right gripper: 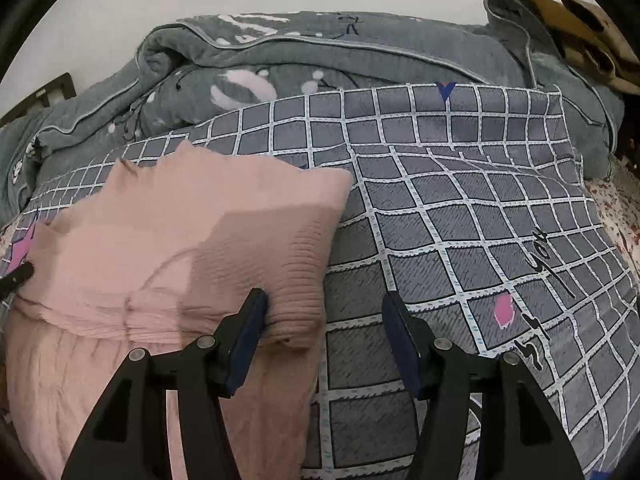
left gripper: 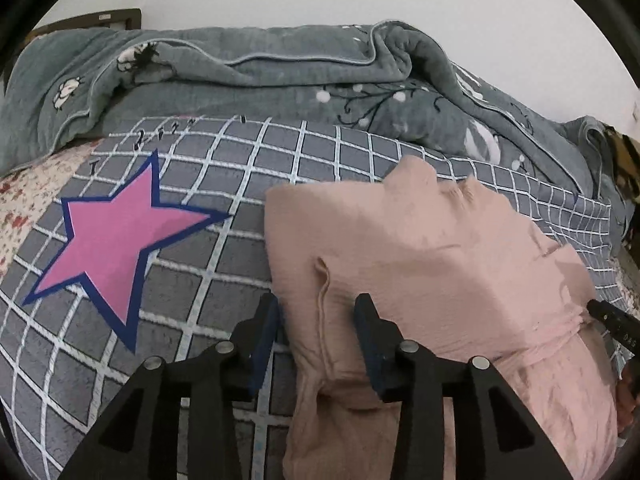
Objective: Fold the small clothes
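The pink garment (left gripper: pixel 432 264) is lying folded over on the grey checked bedcover (left gripper: pixel 192 248), just right of a pink star (left gripper: pixel 116 236) printed on it, with a rumpled grey quilt (left gripper: pixel 248 80) bunched behind. The left gripper (left gripper: pixel 316 320) is standing partly open, its 2 fingers straddling the garment's left edge fold without pinching it. The right gripper (right gripper: pixel 324 312) is standing wider open over the garment's right ribbed edge (right gripper: pixel 296 280), its left finger (right gripper: pixel 250 320) touching the cloth, its right finger over bare bedcover, gripping nothing.
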`<state>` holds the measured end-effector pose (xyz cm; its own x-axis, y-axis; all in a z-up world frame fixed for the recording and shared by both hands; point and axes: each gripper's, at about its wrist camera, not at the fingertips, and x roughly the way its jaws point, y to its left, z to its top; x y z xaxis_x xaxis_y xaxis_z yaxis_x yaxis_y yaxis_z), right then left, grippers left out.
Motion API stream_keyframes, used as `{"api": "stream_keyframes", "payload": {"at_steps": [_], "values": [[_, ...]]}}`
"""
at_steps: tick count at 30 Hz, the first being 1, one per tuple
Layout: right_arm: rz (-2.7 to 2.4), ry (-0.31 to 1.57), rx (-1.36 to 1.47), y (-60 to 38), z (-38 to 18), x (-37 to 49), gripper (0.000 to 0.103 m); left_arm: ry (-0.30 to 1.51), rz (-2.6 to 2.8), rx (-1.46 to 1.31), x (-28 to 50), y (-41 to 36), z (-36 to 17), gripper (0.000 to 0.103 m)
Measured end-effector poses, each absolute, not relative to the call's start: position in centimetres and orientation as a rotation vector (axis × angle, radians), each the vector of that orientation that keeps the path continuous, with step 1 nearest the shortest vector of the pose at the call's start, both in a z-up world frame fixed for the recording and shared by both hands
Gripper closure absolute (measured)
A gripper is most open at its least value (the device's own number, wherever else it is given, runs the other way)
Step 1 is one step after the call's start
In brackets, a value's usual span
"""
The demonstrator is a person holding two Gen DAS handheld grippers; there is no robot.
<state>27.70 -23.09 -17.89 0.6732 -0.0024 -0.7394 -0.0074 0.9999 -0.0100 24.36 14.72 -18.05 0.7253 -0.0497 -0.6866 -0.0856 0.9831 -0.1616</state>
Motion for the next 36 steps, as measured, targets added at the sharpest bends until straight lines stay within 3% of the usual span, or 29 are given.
{"api": "stream_keyframes", "payload": {"at_steps": [3,12,25,36], "values": [[0.005,0.828,-0.021,-22.9,-17.6,26.9,0.042,0.75,0.018,-0.212,23.5,15.1,-18.2,0.059],[0.03,0.783,0.001,-23.5,-16.3,24.1,0.041,0.663,0.048,-0.175,19.4,14.2,-17.4,0.059],[0.112,0.685,0.064,-22.4,-13.3,16.2,0.041,0.643,-0.075,-0.327,11.4,12.4,-16.7,0.061],[0.166,0.718,0.048,-23.0,-15.6,6.6,0.041,0.69,-0.089,-0.266,3.1,12.1,-19.3,0.061]]}}
